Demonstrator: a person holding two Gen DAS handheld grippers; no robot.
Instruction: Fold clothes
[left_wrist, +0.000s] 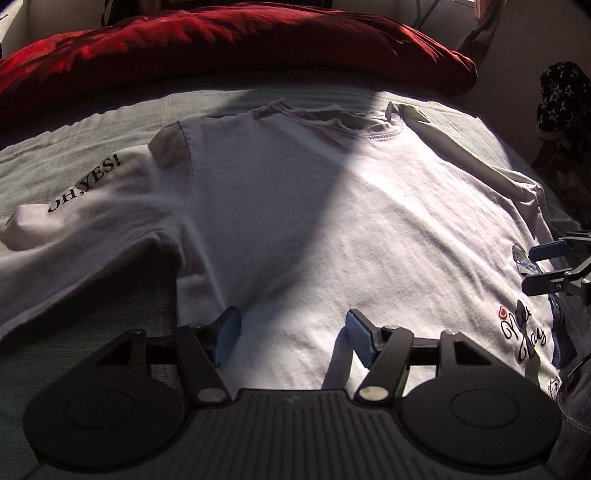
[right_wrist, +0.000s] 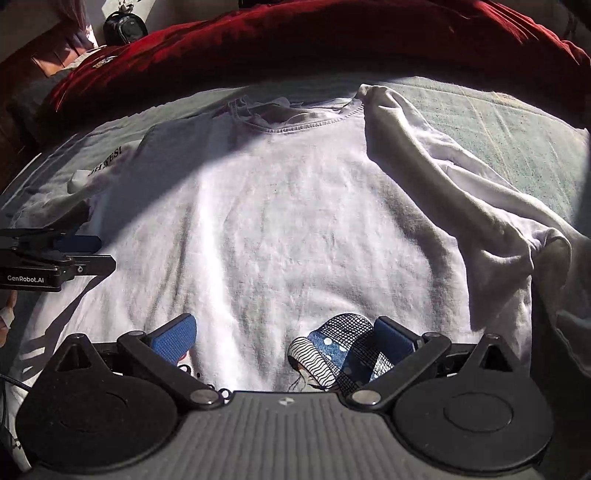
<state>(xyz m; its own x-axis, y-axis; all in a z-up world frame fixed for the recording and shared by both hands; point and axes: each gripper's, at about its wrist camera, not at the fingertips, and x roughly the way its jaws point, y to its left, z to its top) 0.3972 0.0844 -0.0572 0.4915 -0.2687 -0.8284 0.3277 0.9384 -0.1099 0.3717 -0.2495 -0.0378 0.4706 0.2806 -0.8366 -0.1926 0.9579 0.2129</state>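
Note:
A white T-shirt (left_wrist: 314, 221) lies spread on the bed, its collar (left_wrist: 332, 122) at the far end. The left sleeve (left_wrist: 92, 192) bears the print "OH,YES!". My left gripper (left_wrist: 293, 334) hovers open just over the shirt's lower body, with only flat cloth under its blue pads. It also shows at the left edge of the right wrist view, left gripper (right_wrist: 107, 253). My right gripper (right_wrist: 282, 338) stands open above the hem, by a hat print (right_wrist: 332, 343). The right sleeve (right_wrist: 461, 206) is bunched and folded inward. At the right edge of the left wrist view, the right gripper (left_wrist: 528, 269) is seen side-on.
A red blanket (left_wrist: 221, 44) is heaped along the far side of the bed. A pale green bed cover (left_wrist: 55, 158) shows around the shirt. A dark star-patterned cloth (left_wrist: 561, 96) hangs off the far right. A dark bag (right_wrist: 123, 26) sits behind, far left.

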